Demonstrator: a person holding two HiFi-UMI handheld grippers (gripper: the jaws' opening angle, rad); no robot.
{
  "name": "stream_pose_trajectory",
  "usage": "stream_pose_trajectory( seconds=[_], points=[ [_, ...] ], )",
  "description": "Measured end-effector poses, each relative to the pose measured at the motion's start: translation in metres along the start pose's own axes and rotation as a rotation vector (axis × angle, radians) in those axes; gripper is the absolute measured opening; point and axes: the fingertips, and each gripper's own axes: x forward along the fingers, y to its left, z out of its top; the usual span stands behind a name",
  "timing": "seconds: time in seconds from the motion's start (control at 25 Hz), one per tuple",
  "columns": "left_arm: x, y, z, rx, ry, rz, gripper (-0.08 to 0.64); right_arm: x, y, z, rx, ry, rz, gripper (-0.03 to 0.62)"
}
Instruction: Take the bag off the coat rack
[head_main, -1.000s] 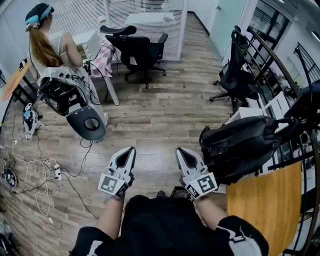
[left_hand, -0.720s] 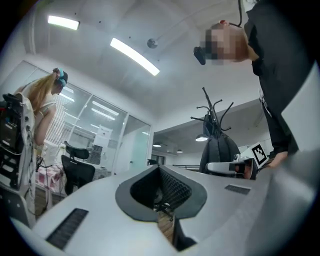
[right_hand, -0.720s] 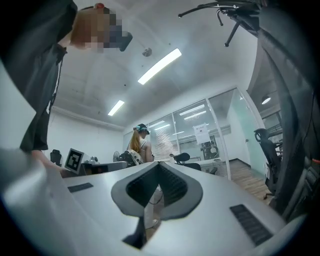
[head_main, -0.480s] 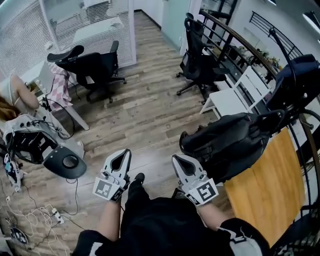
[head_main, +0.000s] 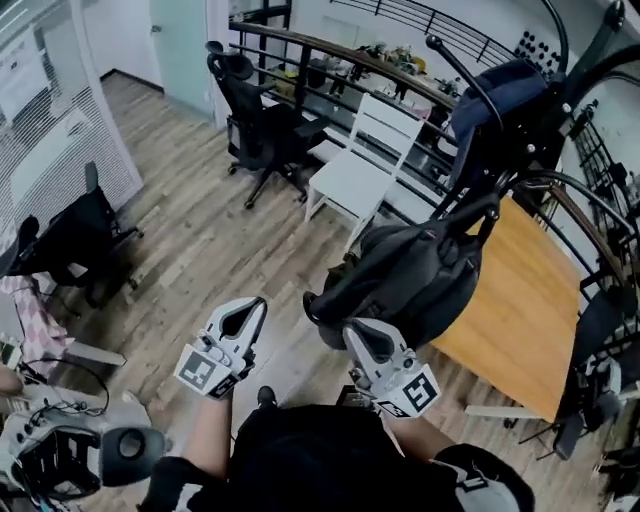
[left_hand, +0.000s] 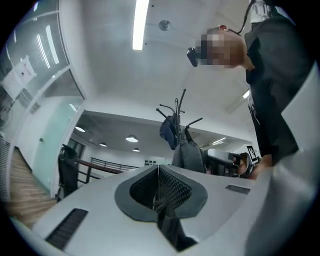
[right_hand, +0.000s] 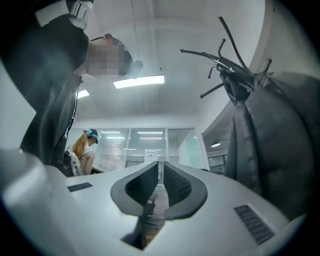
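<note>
1. Approaching the coat rack (head_main: 465, 80) is, we judge, the step in hand. Neither claw has hold of anything, and the bag (head_main: 410, 280) hangs on the rack, not yet lifted.
2. Farthest from the rack, our left gripper (head_main: 250, 310) has its jaws pressed together with nothing between them. Its own view looks toward the rack from well apart.
3. Nearer the rack, our right gripper (head_main: 358, 335) is likewise closed and empty. In the head view its tip sits just beside the bag's low end, and we cannot tell whether it touches.
4. The bag is a black backpack that hangs by its top strap (head_main: 488, 212) from a lower arm of the rack. Its bulk slants away from the rack toward us.
5. Higher on the rack hangs a navy item (head_main: 495, 100), above the strap. A wooden table (head_main: 520, 310) stands at the rack's foot, behind the bag.
6. The next move, as we judge it, calls for one claw to open and rise to the strap close by the rack arm. It should then close on the strap and lift until the loop clears the arm's end.
7. We expect the other claw to steady the bag from below. That way its weight neither swings nor drags the rack or the navy item along.
</note>
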Motion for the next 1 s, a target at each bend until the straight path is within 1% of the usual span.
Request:
stream_pose_trajectory(
  seconds=[0.12,0.2,0.24,0.28,0.32,0.4,0.44,0.52,0.6,0.64,0.68,0.76,0.84,1.0],
  points=[
    [0.035,0.003,-0.003,-0.032,-0.009,-0.144,0.017,-0.013,-0.014,0.011,-0.062,0.0,-0.143,0.035],
    [0.056,-0.001,-0.006,-0.056,-0.014,-0.243,0.018,-0.027,-0.022,0.021,-0.09,-0.018,-0.227,0.04],
    [0.068,-0.004,-0.007,-0.06,-0.012,-0.288,0.021,-0.035,-0.025,0.027,-0.106,-0.031,-0.266,0.058],
    [0.079,-0.008,-0.008,-0.061,-0.009,-0.329,0.029,-0.043,-0.029,0.034,-0.125,-0.043,-0.308,0.099],
    [0.09,-0.013,-0.01,-0.064,-0.003,-0.368,0.052,-0.053,-0.033,0.04,-0.148,-0.051,-0.355,0.134],
    [0.109,-0.025,-0.016,-0.077,0.018,-0.441,0.102,-0.079,-0.042,0.051,-0.191,-0.059,-0.468,0.153],
    [0.117,-0.032,-0.02,-0.084,0.034,-0.476,0.116,-0.094,-0.048,0.055,-0.202,-0.06,-0.53,0.164],
    [0.129,-0.047,-0.031,-0.087,0.071,-0.533,0.164,-0.124,-0.061,0.054,-0.191,-0.047,-0.649,0.199],
    [0.14,-0.054,-0.045,-0.077,0.11,-0.557,0.196,-0.146,-0.075,0.043,-0.165,-0.007,-0.734,0.239],
    [0.145,-0.055,-0.052,-0.07,0.129,-0.557,0.219,-0.154,-0.083,0.036,-0.155,0.024,-0.764,0.246],
    [0.15,-0.055,-0.059,-0.062,0.15,-0.554,0.242,-0.16,-0.092,0.028,-0.143,0.059,-0.789,0.26],
    [0.158,-0.054,-0.073,-0.06,0.2,-0.548,0.252,-0.169,-0.108,0.012,-0.109,0.128,-0.827,0.267],
    [0.161,-0.055,-0.082,-0.069,0.238,-0.547,0.267,-0.173,-0.12,-0.001,-0.072,0.19,-0.844,0.272],
    [0.166,-0.064,-0.088,-0.05,0.256,-0.539,0.268,-0.171,-0.141,-0.022,-0.037,0.295,-0.848,0.272]
  ],
)
